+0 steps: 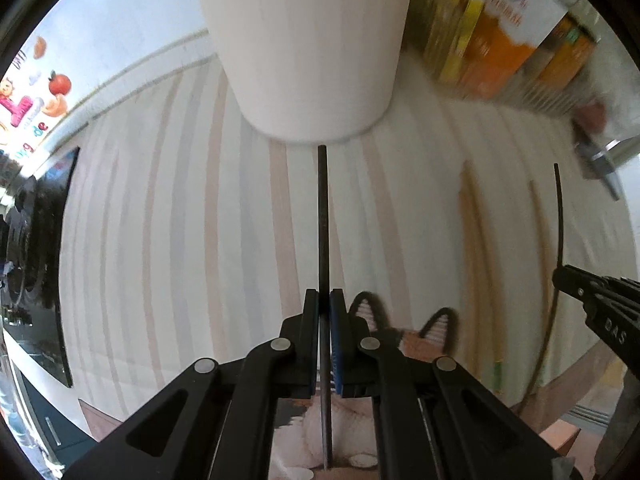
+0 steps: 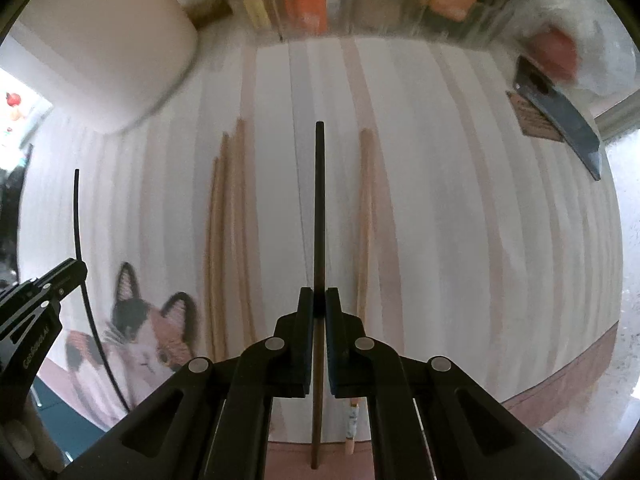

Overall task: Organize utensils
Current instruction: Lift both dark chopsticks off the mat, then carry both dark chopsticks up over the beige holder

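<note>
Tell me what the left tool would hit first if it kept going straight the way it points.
Probably the striped tablecloth: the left tool points down at it, just short of the white cup. The dark chopstick it holds would touch first.

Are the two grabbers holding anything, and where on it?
Yes. The left gripper pinches a dark chopstick partway along its length. The right gripper pinches another dark chopstick the same way.

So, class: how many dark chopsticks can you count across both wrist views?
2. One dark chopstick is clamped in the left gripper; the other is clamped in the right gripper. More may be hidden in the white cup.
</note>
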The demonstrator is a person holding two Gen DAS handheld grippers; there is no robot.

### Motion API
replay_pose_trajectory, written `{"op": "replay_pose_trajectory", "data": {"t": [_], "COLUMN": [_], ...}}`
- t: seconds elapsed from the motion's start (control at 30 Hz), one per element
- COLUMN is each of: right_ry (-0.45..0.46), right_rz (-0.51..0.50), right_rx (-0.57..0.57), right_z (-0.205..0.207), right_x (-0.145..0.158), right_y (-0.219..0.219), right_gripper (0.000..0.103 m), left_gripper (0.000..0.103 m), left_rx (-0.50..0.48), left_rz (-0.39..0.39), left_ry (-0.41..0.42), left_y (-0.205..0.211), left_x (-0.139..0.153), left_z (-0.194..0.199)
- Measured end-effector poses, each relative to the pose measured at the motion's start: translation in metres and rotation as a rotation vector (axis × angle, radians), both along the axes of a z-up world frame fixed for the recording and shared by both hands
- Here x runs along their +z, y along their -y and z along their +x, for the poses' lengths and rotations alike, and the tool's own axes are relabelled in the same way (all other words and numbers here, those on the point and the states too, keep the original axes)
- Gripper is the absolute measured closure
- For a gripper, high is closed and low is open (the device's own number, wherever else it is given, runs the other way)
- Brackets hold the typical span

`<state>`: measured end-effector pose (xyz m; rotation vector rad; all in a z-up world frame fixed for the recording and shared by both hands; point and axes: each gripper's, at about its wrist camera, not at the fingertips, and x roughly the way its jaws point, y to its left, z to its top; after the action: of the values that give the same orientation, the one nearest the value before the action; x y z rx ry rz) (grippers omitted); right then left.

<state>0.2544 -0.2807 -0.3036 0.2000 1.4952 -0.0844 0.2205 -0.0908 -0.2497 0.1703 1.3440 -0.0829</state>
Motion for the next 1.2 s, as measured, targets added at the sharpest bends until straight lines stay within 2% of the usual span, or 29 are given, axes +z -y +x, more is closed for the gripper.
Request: {"op": "replay_pose_trajectory", "data": {"t": [0.17,0.4,0.6,0.7,0.87,1.03,1.13,1.2], "right_ry": [0.092,0.24,0.401,0.498,0.604,0.682,0.695,0.692], "right_rz": [0.028,0.063,0.084,0.095,0.132,0.146,0.148,0.163], "right_rx": [-0.014,-0.013,0.034,0.06,0.095,0.121,0.136,0.148], "right_z": [0.002,0.016,0.037,0.048,0.071,0.103,0.12,0.127], "right_x": [0.033,0.093,0.168,0.215,0.282,0.333,0.344,0.345], "right_y": [0.009,0.016,0.009,0.001,-0.002,-0.005,-0.01,-0.014], "right_gripper": [0.097,0.097,0.098,0.098,0.098,0.098,0.098,0.098], "left_gripper": [0.1,0.101,0.101,0.102,0.103,0.103,0.102,0.091], "left_rx": [-0.005,-0.02,-0.028,-0.028,-0.01,0.014,0.026,0.024], "left_rz": [-0.033,-0.095,-0.16,-0.206,-0.27,-0.275,-0.281,-0.293], "left_ry": [0.083,0.267,0.427,0.475,0.537,0.581,0.594,0.572], "left_y": [0.001,0.002,0.002,0.001,-0.004,-0.013,-0.023,-0.029], "left_x": [0.039,0.12,0.194,0.228,0.281,0.304,0.301,0.284], "left_z": [-0.003,0.0,0.015,0.026,0.056,0.082,0.084,0.078]}}
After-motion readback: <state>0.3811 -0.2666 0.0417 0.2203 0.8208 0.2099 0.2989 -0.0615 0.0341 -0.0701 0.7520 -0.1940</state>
